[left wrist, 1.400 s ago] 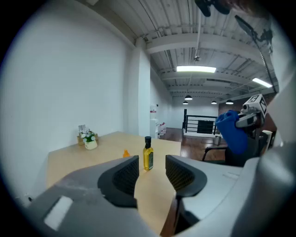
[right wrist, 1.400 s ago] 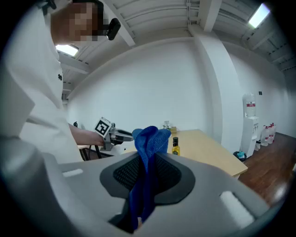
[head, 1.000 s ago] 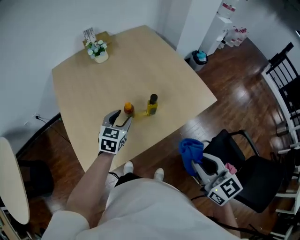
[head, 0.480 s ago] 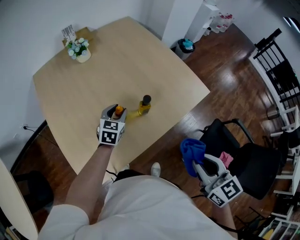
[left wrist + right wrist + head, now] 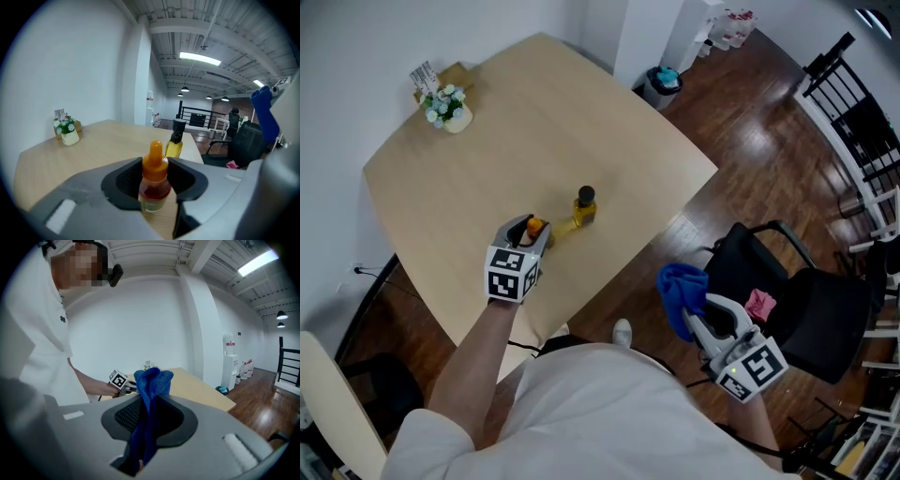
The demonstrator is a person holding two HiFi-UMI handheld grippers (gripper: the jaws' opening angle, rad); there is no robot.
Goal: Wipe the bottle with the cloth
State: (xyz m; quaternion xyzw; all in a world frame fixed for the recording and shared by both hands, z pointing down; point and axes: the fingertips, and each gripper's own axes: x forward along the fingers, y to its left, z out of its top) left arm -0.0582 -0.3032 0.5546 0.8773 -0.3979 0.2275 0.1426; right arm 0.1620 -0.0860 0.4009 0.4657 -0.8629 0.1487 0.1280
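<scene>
A small bottle with an orange dropper cap [image 5: 153, 180] [image 5: 534, 228] stands on the wooden table [image 5: 487, 169]. My left gripper [image 5: 531, 231] [image 5: 154, 183] is shut on it, with the jaws pressed against both sides of the bottle. Just beyond it stands a yellow bottle with a black cap [image 5: 583, 207] [image 5: 175, 140], free of any grip. Off the table at the lower right, my right gripper [image 5: 698, 314] [image 5: 147, 418] is shut on a blue cloth [image 5: 682, 291] [image 5: 150, 399], which sticks up out of the jaws.
A white pot of flowers [image 5: 445, 106] [image 5: 68, 132] sits at the table's far left corner, with a small card holder behind it. A black office chair [image 5: 797, 309] with a pink item [image 5: 759, 305] stands to the right on the dark wood floor.
My left gripper has reached round the orange-capped bottle and closed on it. My right gripper keeps the blue cloth in about the same place. The head view has shifted a little.
</scene>
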